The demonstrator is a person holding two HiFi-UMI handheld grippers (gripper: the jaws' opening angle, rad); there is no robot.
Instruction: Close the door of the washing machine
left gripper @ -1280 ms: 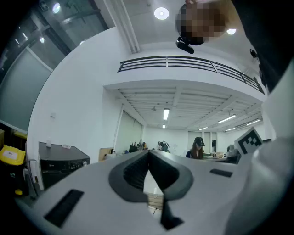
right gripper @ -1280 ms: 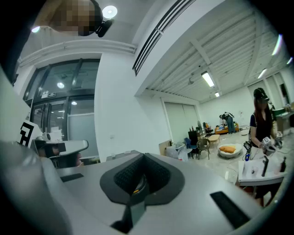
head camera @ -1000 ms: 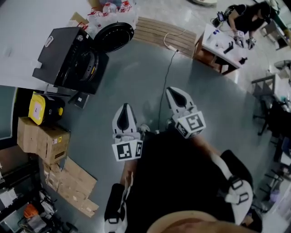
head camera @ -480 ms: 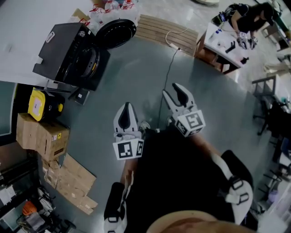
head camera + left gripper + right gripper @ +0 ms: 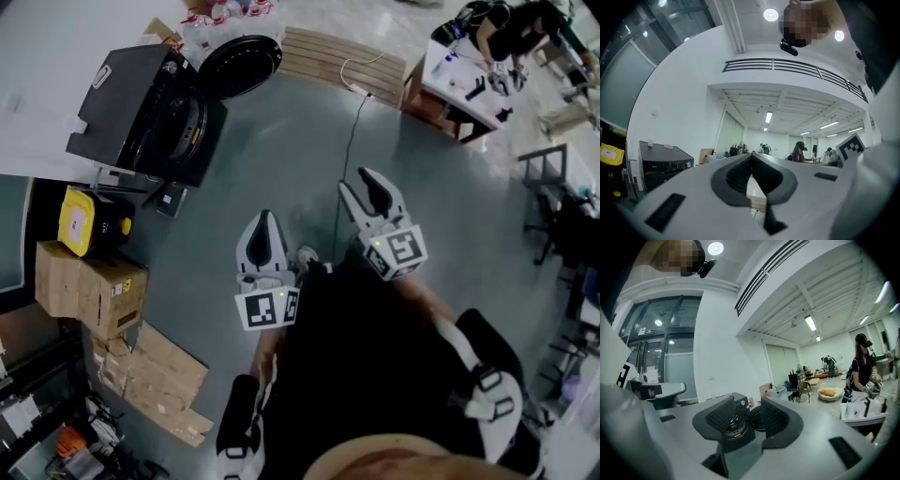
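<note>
Ceiling (image 5: pixel 787 103) shows only in gripper views; washing machine (image 5: pixel 141 112) door (image 5: pixel 236 66) open

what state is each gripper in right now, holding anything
The left gripper: jaws shut, holding nothing.
The right gripper: jaws open, having just been opening, nothing between them.

The right gripper (image 5: pixel 747 414), its grey ribbed jaws just opened and holding nothing, frames the distant black box-shaped washing machine (image 5: pixel 739 402) between them; its round dark door (image 5: pixel 755 419) hangs open towards the right-hand jaw.
</note>
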